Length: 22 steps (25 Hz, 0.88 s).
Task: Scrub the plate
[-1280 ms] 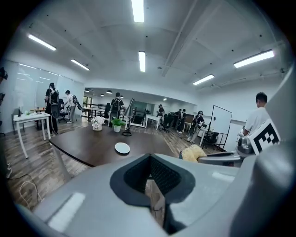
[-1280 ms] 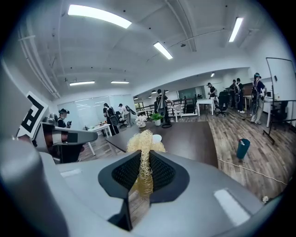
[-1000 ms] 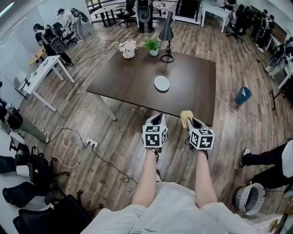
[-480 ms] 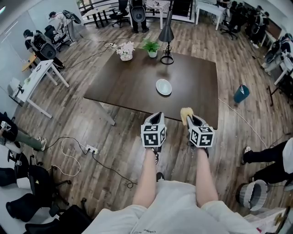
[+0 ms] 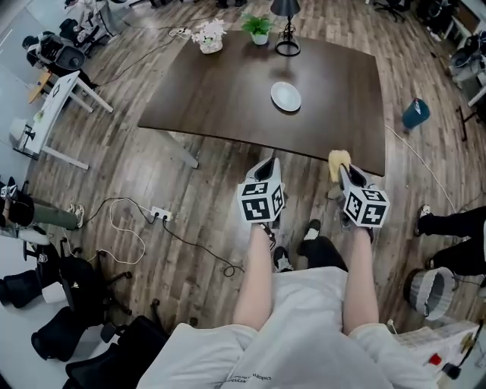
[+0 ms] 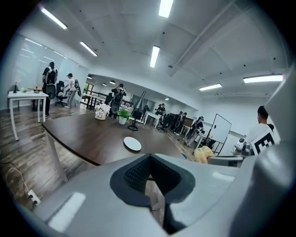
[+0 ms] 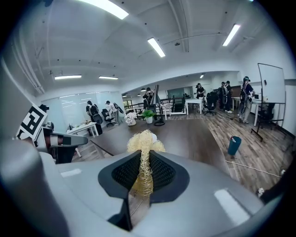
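A white plate (image 5: 286, 96) lies flat near the middle of the dark brown table (image 5: 220, 99); the left gripper view shows the plate (image 6: 132, 144) ahead. Both grippers are held short of the table's near edge, over the wooden floor. My left gripper (image 5: 265, 169) is shut with nothing between its jaws, seen close in its own view (image 6: 151, 187). My right gripper (image 5: 343, 172) is shut on a yellow fibrous scrubber (image 5: 337, 162), whose tuft (image 7: 144, 142) sticks out past the jaws.
At the table's far edge stand a white flower pot (image 5: 207, 36), a green plant (image 5: 259, 27) and a black lamp (image 5: 287, 23). A teal bin (image 5: 415, 113) sits on the floor to the right. Cables and a power strip (image 5: 160, 215) lie on the floor at left.
The whole view has shifted: the table and plate now sit higher and nearer, and both grippers have come closer to the table's near edge. The jaws stay as they were.
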Tool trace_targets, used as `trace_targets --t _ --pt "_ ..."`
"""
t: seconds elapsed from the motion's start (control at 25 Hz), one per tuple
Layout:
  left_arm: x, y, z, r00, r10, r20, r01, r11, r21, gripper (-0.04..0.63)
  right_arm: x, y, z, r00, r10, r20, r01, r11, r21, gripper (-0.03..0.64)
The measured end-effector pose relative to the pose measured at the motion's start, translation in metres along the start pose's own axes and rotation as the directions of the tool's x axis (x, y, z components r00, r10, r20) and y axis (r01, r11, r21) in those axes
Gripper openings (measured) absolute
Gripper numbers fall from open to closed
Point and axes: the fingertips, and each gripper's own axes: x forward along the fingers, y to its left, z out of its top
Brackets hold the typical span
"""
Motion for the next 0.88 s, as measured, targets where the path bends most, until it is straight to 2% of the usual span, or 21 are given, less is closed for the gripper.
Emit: trace_targets --t 0.2,0.56,0.88 --pt "0.016 0.005 -0.003 1.000 0.002 -0.026 -0.002 1.000 0.016 0.002 0.016 -0.003 0.000 1.000 0.016 0.002 -0.016 1.000 0.025 0.075" --pt "0.064 0.014 0.035 0.999 0.000 -0.042 0.004 0.996 0.092 0.002 0.079 -0.005 0.042 0.998 0.063 0.025 -0.064 0.998 0.014 0.075" --pt "0.111 0.036 0.065 0.999 0.007 -0.048 -0.002 0.994 0.105 0.002 0.137 -0.006 0.070 0.996 0.083 0.019 -0.083 0.996 0.026 0.075"
